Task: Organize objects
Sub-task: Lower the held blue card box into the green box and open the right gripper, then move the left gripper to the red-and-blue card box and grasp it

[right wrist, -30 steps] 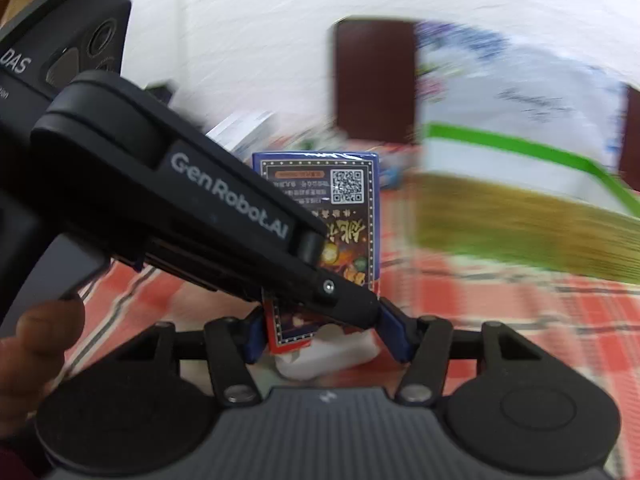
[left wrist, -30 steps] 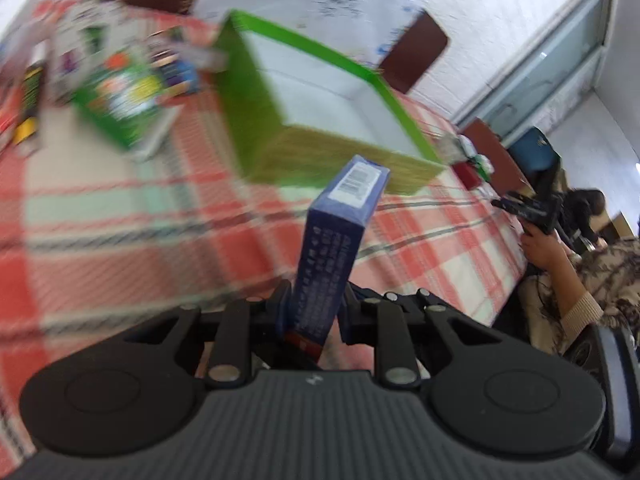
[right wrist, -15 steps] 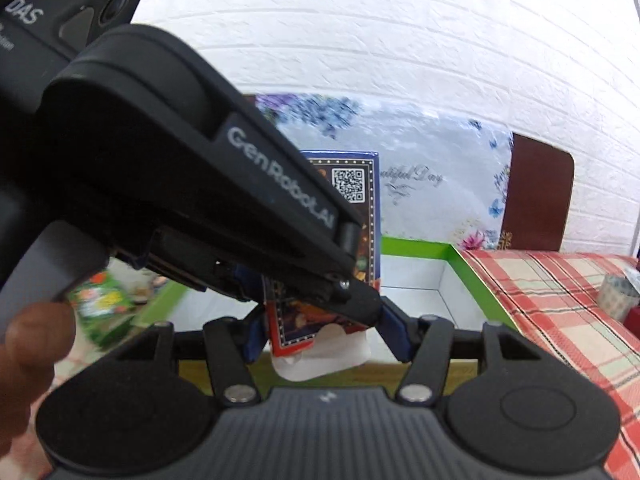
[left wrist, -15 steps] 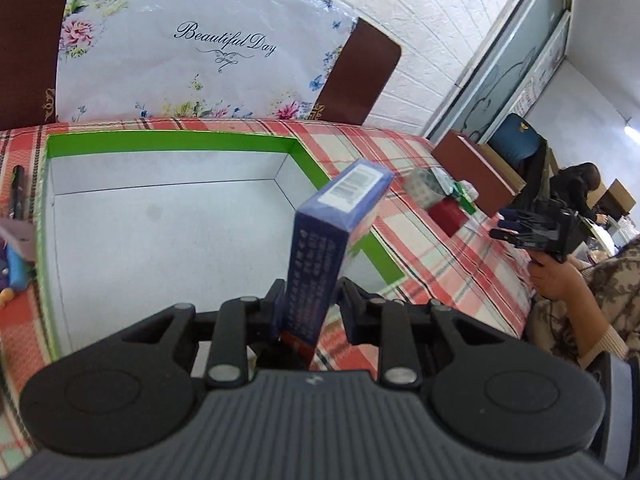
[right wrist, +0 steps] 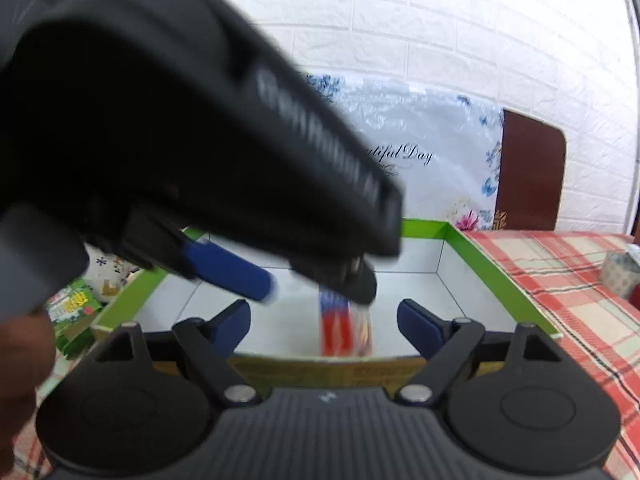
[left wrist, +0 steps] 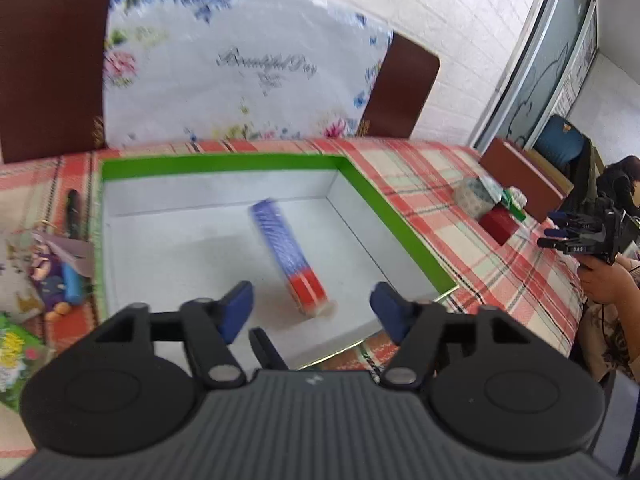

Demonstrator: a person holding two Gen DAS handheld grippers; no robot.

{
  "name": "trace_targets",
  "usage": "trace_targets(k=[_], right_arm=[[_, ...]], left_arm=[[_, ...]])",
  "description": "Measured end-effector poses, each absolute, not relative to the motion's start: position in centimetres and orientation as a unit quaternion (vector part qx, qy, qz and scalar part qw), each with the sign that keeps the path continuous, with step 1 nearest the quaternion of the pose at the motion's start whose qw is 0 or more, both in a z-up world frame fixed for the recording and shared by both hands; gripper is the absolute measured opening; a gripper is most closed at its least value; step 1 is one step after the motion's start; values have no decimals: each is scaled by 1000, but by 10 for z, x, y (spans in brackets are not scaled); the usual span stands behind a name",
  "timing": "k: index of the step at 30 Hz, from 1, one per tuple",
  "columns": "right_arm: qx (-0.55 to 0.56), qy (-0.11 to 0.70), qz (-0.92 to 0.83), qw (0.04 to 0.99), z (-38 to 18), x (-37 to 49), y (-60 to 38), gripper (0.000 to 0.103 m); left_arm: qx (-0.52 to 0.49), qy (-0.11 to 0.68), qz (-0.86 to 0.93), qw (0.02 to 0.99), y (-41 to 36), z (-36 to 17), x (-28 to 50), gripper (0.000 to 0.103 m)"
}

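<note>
- Slim blue card box [left wrist: 286, 254] with a red lower end, smeared by motion blur, inside the green-rimmed tray [left wrist: 224, 162]; tilted, red end nearest the left gripper [left wrist: 312, 308], touching neither of its pads.
- Same box from the right wrist view: a red and blue streak [right wrist: 340, 326] just past the near wall of the tray, partly hidden behind the other gripper's black finger.
- Rectangular carton shape with flat faces and sharp edges; print unreadable through the blur.
- Tray: shallow, square-cornered, bright green along the rim, pale grey-white and matte inside, yellowish on the outer front wall.
- Left gripper wide apart, jaws having just been opening, nothing clamped; blue rubbery pads [left wrist: 236, 312] on black hinged plastic arms.
- Right gripper [right wrist: 324, 326] likewise spread wide, jaws having just been opening, holding nothing; box in front of the gap, not pressed.
- Table [left wrist: 460, 216] under a red, cream and green plaid cloth.
- Loose toys and a green packet [left wrist: 16, 354] to the left of the tray, small boxes [left wrist: 492, 208] to its right.
- Glossy floral sheet [left wrist: 248, 68] with cursive lettering over the chair backs, dark brown chair [left wrist: 400, 88], white brick wall [right wrist: 440, 32] behind.
- Another person's hand [left wrist: 604, 280] with a black device at the far right.
</note>
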State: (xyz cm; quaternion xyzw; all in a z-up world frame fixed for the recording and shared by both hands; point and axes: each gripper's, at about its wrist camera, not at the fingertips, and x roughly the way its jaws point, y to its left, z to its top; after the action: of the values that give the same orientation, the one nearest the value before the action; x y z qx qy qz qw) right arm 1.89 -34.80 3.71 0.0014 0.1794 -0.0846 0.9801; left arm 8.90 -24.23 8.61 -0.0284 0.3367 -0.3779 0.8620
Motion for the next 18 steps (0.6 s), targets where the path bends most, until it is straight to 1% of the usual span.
trace_targets(k=[4, 7, 10, 14, 16, 18], right_arm=[[26, 148, -70, 986, 40, -7, -332, 85], [39, 135, -36, 989, 36, -27, -312, 84], [28, 172, 19, 985, 28, -42, -266, 83], [7, 243, 90, 966, 11, -24, -205, 71], [-13, 263, 126, 956, 8, -10, -177, 72], [-33, 281, 153, 947, 4, 9, -149, 72]], left_arm=[[-45, 313, -350, 882, -196, 97, 75, 71], [-81, 311, -318, 892, -133, 91, 66, 71], [-84, 323, -254, 908, -66, 71, 60, 71], [-68, 362, -141, 919, 13, 32, 63, 70], [-74, 367, -101, 922, 45, 21, 69, 70], [-85, 351, -80, 929, 71, 19, 78, 71]])
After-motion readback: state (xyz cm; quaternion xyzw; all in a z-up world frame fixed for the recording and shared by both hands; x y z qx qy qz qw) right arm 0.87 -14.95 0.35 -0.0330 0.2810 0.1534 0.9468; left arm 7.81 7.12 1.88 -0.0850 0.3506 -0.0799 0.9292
